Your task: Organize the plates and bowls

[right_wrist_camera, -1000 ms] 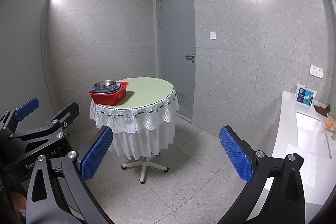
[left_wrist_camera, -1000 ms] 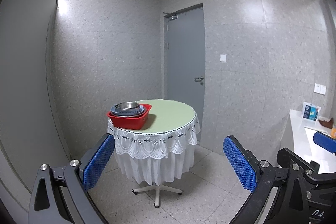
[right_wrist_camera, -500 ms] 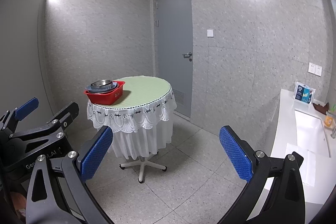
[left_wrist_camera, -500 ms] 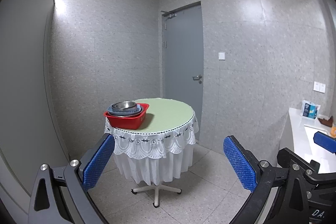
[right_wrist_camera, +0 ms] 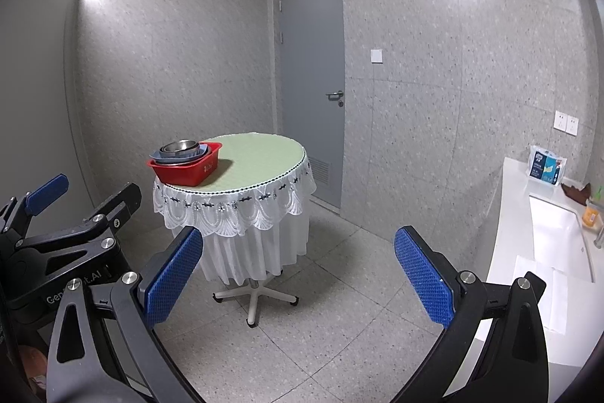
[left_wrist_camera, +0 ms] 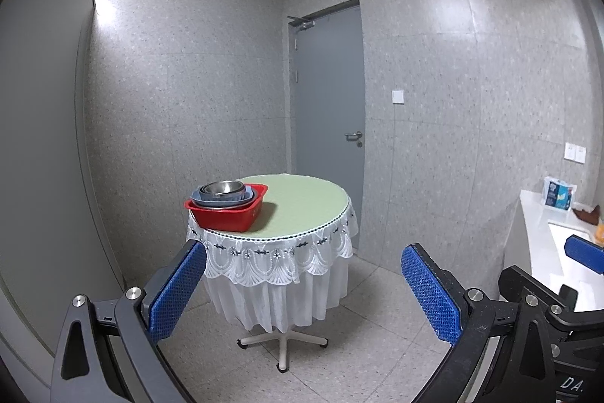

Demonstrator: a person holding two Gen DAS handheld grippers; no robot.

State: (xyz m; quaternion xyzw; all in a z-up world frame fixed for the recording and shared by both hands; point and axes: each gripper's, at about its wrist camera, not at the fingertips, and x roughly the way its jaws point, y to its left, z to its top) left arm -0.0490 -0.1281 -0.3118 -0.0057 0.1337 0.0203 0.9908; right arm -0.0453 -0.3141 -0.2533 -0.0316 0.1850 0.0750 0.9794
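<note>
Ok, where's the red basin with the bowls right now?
The red basin sits at the left edge of the round table, ahead of both open grippers, with the grey door behind.

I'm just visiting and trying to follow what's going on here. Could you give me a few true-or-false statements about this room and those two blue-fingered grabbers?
1. The red basin sits on the round table. True.
2. The basin is empty. False: stacked bowls sit in it, a metal one on top.
3. The left gripper and right gripper are open, holding nothing. True.
4. The grey door stands wide open. False: it looks shut.
5. The table is bare wood. False: a lace-edged cloth covers it.
</note>
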